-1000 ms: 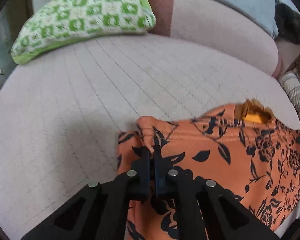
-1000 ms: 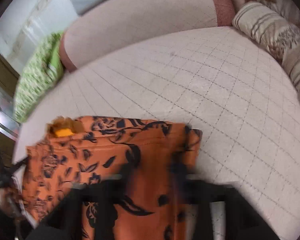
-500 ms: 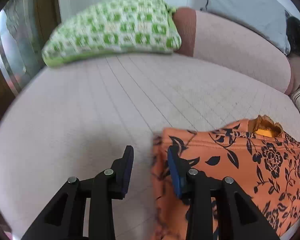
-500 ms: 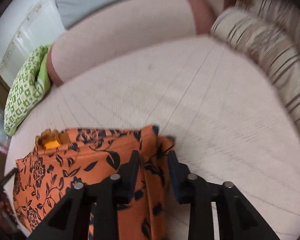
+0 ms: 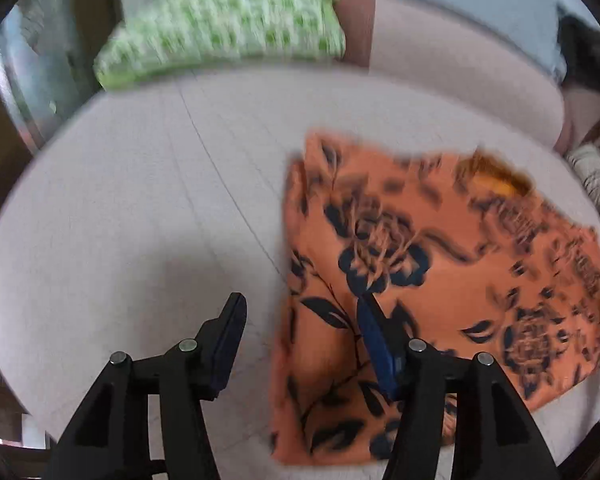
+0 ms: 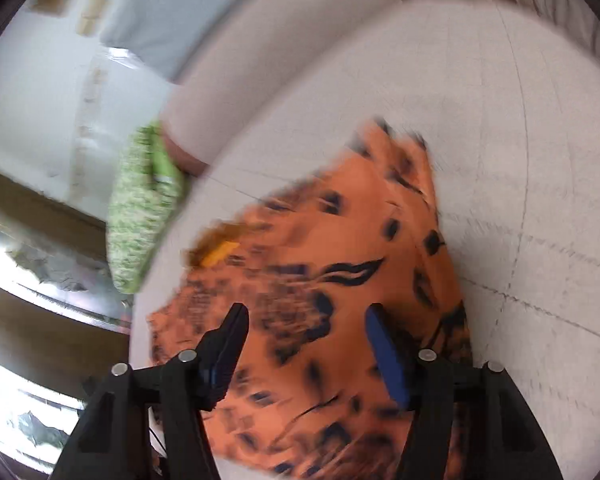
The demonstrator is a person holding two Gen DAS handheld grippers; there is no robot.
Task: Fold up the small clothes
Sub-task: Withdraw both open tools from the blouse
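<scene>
An orange garment with a dark floral print (image 5: 420, 272) lies folded flat on the pale quilted seat; a yellow tag shows at its far edge. My left gripper (image 5: 300, 316) hovers over the garment's left edge, its jaws opening, with nothing gripped between them. In the right wrist view the same garment (image 6: 340, 264) lies under my right gripper (image 6: 306, 326). Its jaws are opening too, held above the cloth and clear of it.
A green and white patterned cushion (image 5: 220, 28) leans at the back left of the quilted seat (image 5: 140, 200). A pink bolster (image 5: 460, 68) runs along the back. A striped pillow (image 5: 596, 184) sits at the right edge.
Both grippers let go of the garment's corners and opened. They pulled back from the cloth, which now lies flat, folded over. The right gripper also rolled.
</scene>
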